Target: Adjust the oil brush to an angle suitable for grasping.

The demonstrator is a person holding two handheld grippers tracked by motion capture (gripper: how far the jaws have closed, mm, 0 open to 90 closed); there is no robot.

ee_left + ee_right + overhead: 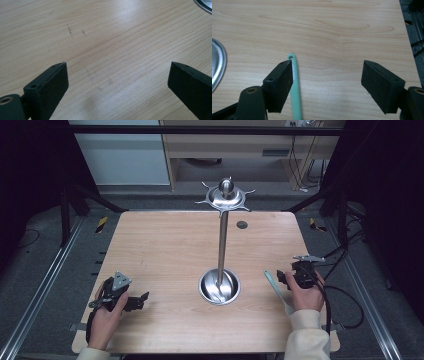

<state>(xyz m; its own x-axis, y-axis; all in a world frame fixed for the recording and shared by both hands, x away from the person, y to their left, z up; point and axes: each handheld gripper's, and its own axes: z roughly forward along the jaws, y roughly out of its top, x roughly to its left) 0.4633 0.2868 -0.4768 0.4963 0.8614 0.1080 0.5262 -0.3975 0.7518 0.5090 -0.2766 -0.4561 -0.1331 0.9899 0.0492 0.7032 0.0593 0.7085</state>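
Spoon [295, 87] lies lengthwise near table's [160, 245] right edge, just inside R gripper's [328, 82] inner jaw — jaws wide, holding nothing.

In my right gripper view the mint-green utensil [295, 95] runs off the bottom edge, so I see its handle with the hanging hole but not its working end, and my near jaw covers part of its side. From the high view that utensil [276, 287] slips under my right hand [305, 292], and I cannot tell what kind of tool it is. The stand's steel base [218, 67] is cut by the left edge there, and in my left gripper view the same base [203, 5] shows as a sliver at the top right corner. What lies inside the base [219, 287] is glare, unreadable.
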